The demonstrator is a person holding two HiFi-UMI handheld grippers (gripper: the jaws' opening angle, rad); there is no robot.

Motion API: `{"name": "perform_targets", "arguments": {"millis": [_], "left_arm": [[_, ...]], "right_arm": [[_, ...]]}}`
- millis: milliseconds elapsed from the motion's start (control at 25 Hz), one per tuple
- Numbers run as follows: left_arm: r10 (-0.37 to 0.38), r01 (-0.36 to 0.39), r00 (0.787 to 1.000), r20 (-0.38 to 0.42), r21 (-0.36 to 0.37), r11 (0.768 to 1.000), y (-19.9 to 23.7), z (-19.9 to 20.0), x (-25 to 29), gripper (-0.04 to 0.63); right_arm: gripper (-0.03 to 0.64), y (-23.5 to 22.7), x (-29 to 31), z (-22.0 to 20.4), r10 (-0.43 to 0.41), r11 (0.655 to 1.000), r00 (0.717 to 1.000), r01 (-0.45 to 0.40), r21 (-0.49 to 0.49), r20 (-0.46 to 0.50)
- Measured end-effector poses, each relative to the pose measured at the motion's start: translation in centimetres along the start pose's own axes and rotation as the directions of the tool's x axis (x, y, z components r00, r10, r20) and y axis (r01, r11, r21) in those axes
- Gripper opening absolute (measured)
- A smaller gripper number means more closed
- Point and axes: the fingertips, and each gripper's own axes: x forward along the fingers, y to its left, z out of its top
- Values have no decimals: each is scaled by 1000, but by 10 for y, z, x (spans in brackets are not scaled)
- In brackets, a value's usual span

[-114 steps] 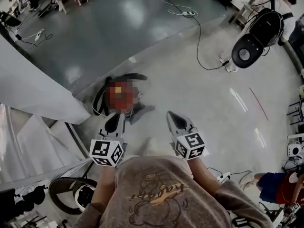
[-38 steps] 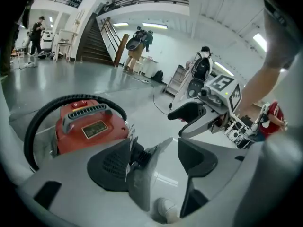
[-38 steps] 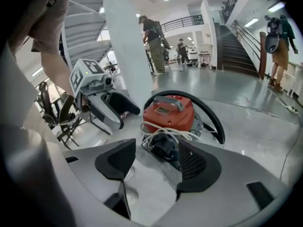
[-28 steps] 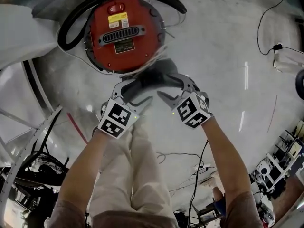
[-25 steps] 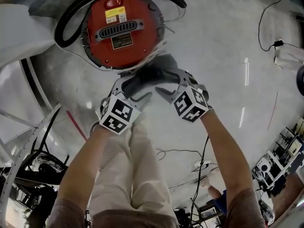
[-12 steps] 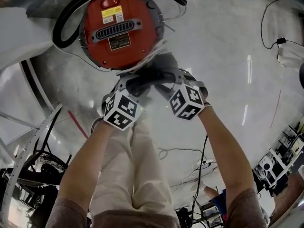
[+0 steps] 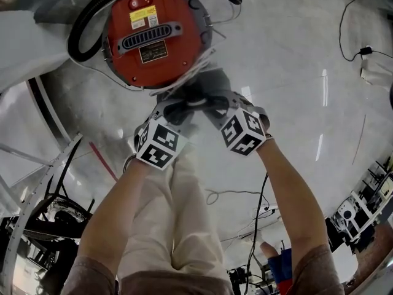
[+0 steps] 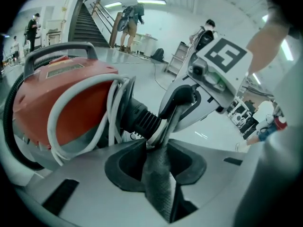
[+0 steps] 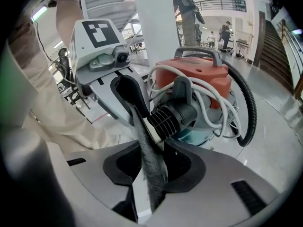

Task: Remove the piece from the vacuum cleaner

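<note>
The red round vacuum cleaner (image 7: 153, 35) stands on the floor with a black hose (image 7: 86, 23) round it. White cable (image 8: 111, 103) is wound at its front, where a black ribbed connector (image 8: 142, 119) sticks out. A grey textured piece (image 7: 199, 85) runs from that connector towards me. My left gripper (image 7: 175, 106) and right gripper (image 7: 215, 103) meet on it from either side. Both sets of jaws are closing, pads against the grey piece (image 8: 158, 174) (image 9: 151, 169). In the right gripper view the connector (image 9: 173, 117) sits just beyond the jaws.
A metal stair rail (image 7: 37, 183) and clutter lie at the lower left. A cable with a white power strip (image 7: 374, 72) crosses the floor at the right. People stand far off by the stairs (image 8: 130, 18). My legs are under the grippers.
Both grippers have moved in under the vacuum's front and drawn together. Their jaws have narrowed from wide open onto the grey piece.
</note>
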Motion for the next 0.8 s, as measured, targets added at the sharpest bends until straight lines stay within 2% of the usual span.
{"name": "perform_targets", "arguments": {"millis": [200,400,640,800], "left_arm": [[-19,19,1000,2,-65,998,3,-2,-4,95],[-20,18,999,-25,-50,999,5,-5,-8,87],[-17,14,999,-33,-72,997,3,-5,-9,80],[-69,66,995,-70,-35,997,-11,-16,-11,69]], "right_arm": [[94,2,1,3,4,999,1000,-4,47,-3],[84,4,1,6,-17,996,1000,16,93,5],[63,6,-3,5,-75,983,997,70,168,23],[51,26,-3,-4,-36,983,999,34,183,8]]}}
